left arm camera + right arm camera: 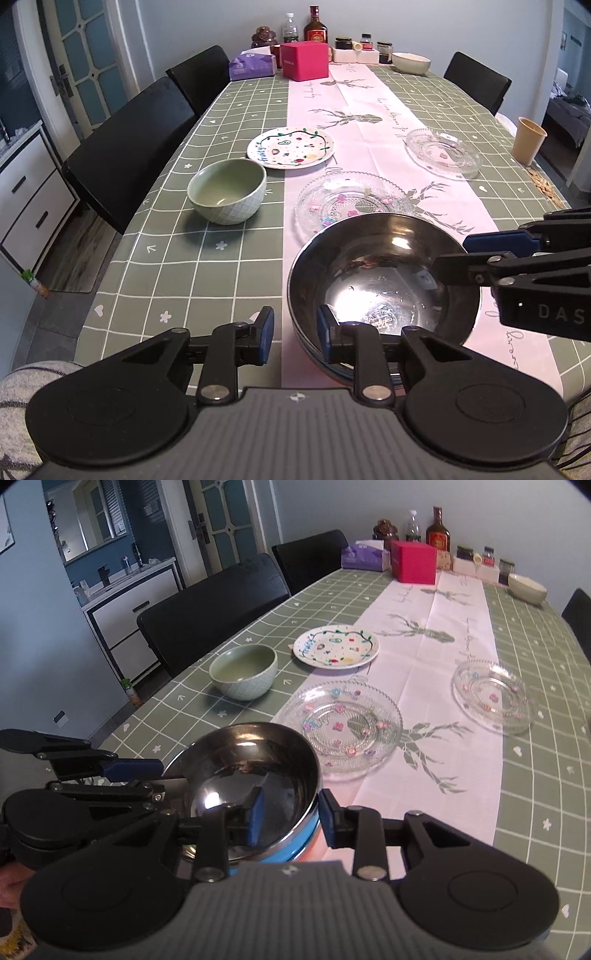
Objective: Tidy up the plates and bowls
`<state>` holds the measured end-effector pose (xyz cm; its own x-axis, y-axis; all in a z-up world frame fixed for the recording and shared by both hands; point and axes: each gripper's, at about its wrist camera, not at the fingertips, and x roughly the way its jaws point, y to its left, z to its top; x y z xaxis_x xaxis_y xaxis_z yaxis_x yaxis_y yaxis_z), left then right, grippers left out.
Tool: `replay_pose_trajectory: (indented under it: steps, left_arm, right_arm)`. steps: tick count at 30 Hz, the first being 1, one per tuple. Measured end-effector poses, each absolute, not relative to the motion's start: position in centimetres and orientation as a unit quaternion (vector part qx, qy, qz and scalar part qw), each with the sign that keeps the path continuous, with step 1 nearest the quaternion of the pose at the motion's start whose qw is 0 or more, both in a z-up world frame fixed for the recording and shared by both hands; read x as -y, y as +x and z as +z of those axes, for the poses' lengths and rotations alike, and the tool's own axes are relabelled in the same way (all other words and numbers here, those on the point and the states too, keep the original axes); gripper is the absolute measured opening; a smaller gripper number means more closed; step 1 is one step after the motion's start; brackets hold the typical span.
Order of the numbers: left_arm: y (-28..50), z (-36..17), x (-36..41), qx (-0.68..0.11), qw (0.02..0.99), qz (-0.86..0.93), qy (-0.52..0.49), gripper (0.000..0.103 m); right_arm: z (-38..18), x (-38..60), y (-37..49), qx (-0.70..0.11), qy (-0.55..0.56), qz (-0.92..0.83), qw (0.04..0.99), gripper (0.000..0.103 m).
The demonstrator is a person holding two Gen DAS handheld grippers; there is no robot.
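Note:
A steel bowl (369, 277) (240, 768) with a blue outer wall sits on the pale runner near the table's front edge; a second rim shows under it. My left gripper (295, 332) (173, 775) is open and straddles the bowl's left rim, one pad outside and one inside, with gaps showing. My right gripper (291, 818) (452, 254) is also open and straddles the right rim, its inner pad clear of the wall. Beyond the steel bowl lie a green bowl (227, 195) (243, 672), a painted white plate (290, 147) (336, 646) and two glass plates (351, 203) (443, 151).
The near glass plate (340, 731) lies just behind the steel bowl. A white bowl (410, 62), a pink box (304, 61), a tissue pack, bottles and jars stand at the far end. A beige cup (528, 140) is at the right edge. Black chairs (129, 155) line the left side.

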<state>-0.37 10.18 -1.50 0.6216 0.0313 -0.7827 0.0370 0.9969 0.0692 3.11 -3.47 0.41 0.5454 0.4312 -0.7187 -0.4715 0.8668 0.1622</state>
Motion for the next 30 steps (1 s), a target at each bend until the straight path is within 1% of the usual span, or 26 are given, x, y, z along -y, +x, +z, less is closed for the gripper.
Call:
replay_pose_trajectory:
  steps: [6,7,9,10,13,21,23,24,25,26,28,30]
  left_arm:
    - [-0.5,-1.7,-9.8,-0.435,0.899,-0.007,0.046,0.034]
    - [-0.5,-1.8,-9.7,-0.434,0.900,-0.008,0.048,0.037]
    - [-0.7,-2.2,-9.5,-0.438,0.898,-0.006,0.051,0.038]
    - [-0.8,-2.4,-9.5,-0.438,0.898,-0.006,0.050,0.041]
    - [-1.2,-2.6,-9.4,-0.433,0.900,-0.008,0.054,0.043]
    - [-0.9,-2.7,-9.4,-0.437,0.898,-0.001,0.053,0.044]
    - [-1.0,-2.6,-9.5,-0.433,0.900,0.001,0.050,0.046]
    - [-1.0,-2.5,-9.5,-0.431,0.901,0.000,0.049,0.053]
    - [-1.0,-2.4,-9.5,-0.429,0.902,-0.004,0.046,0.061]
    - [-1.1,-2.3,-9.6,-0.425,0.904,-0.009,0.042,0.062]
    - [-1.2,-2.1,-9.6,-0.416,0.909,-0.016,0.034,0.066]
    - [-1.3,-1.8,-9.6,-0.404,0.914,-0.016,0.027,0.070]
  right_arm:
    - [0.3,3.5,2.8,-0.385,-0.050,0.251,0.887,0.032]
    - [0.1,3.4,2.8,-0.387,-0.054,0.247,0.887,0.032]
    - [-0.5,3.5,2.9,-0.392,-0.055,0.236,0.887,0.028]
    - [-0.8,3.7,3.1,-0.397,-0.050,0.235,0.886,0.022]
    - [-1.4,4.0,3.4,-0.411,-0.034,0.236,0.880,0.016]
    - [-1.4,4.0,3.4,-0.410,-0.022,0.235,0.881,0.016]
    - [-1.2,4.2,3.4,-0.408,-0.013,0.237,0.882,0.021]
    - [-1.0,4.3,3.4,-0.405,-0.006,0.237,0.883,0.022]
    - [-0.8,4.5,3.3,-0.400,0.000,0.239,0.885,0.030]
    - [-0.5,4.5,3.2,-0.395,0.000,0.240,0.887,0.034]
    - [-0.2,4.4,3.0,-0.385,-0.005,0.237,0.892,0.034]
    - [0.1,4.4,2.9,-0.379,-0.006,0.234,0.895,0.040]
